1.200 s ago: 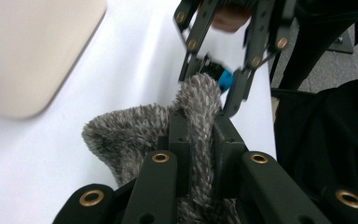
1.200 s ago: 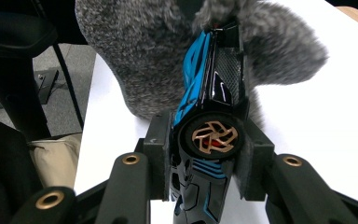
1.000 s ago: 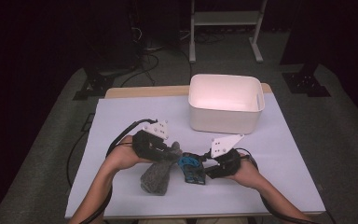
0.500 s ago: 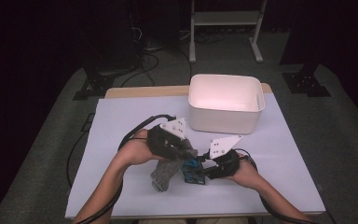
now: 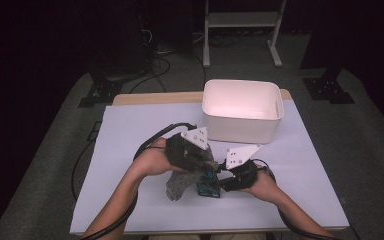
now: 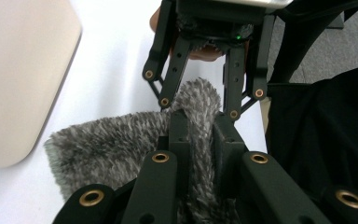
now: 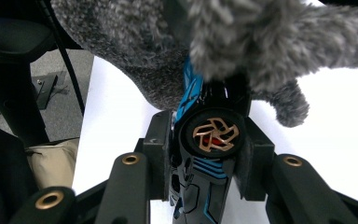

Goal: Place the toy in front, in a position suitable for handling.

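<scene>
A fuzzy grey cloth [image 5: 179, 186] hangs from my left gripper [image 5: 203, 164], whose jaws are shut on a fold of it [image 6: 121, 140]. My right gripper [image 5: 220, 182] is shut on a black and blue toy car [image 5: 209, 189] just above the white table sheet. In the right gripper view the pads clamp the car [image 7: 200, 186] at its sides, with a bronze-spoked wheel facing me. The cloth [image 7: 242, 42] drapes over the car's far end and hides it. In the left gripper view my own jaws [image 6: 198, 126] pinch the cloth right in front of the right gripper [image 6: 200, 70].
A white plastic bin [image 5: 242, 112] stands behind the hands at the back right of the table; its wall [image 6: 18, 79] shows to the left in the left gripper view. White sheet [image 5: 125, 150] covers the table. Black cables trail from both grippers.
My left hand has moved right and up towards the right gripper, carrying the grey cloth onto the toy car. The right hand has stayed put.
</scene>
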The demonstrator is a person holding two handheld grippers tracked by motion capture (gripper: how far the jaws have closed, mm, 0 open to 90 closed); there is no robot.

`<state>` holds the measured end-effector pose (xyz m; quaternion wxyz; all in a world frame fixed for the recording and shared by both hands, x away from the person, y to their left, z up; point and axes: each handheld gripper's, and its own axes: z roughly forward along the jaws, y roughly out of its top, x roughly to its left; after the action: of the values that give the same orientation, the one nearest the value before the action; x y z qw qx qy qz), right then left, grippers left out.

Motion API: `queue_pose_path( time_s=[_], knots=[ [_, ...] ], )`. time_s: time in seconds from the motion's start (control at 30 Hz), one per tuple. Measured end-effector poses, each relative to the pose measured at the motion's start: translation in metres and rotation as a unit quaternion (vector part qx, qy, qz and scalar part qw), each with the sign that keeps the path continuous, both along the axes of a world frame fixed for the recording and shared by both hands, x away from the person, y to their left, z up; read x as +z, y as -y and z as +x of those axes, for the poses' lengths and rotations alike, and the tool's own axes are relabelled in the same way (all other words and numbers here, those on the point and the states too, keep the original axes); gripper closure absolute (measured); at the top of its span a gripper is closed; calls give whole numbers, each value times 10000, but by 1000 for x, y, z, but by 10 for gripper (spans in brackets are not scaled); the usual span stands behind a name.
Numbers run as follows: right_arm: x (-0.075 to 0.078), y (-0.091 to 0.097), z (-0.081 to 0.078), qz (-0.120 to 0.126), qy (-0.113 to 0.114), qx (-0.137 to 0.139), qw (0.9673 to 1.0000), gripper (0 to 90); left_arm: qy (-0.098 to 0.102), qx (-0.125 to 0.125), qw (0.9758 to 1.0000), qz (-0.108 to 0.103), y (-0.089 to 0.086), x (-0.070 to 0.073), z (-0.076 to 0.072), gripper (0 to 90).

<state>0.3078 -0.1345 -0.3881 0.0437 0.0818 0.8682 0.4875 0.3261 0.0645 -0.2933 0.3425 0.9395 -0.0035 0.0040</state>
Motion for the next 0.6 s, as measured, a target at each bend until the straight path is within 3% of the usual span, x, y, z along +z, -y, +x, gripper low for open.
queue_pose_path(
  time_s=[0.33, 0.47, 0.6],
  knots=[
    [1, -2, 0, -38, 40, 4, 10000, 614, -47, 281, 9995, -137, -27, -2, 1, 807],
    [0, -1, 1, -25, -2, -9, 10000, 614, -110, 435, 9990, -68, -40, -10, 4, 806],
    [0, -1, 1, -30, 0, -9, 10000, 614, -241, 530, 9982, -152, -48, -19, 7, 806]
  ],
)
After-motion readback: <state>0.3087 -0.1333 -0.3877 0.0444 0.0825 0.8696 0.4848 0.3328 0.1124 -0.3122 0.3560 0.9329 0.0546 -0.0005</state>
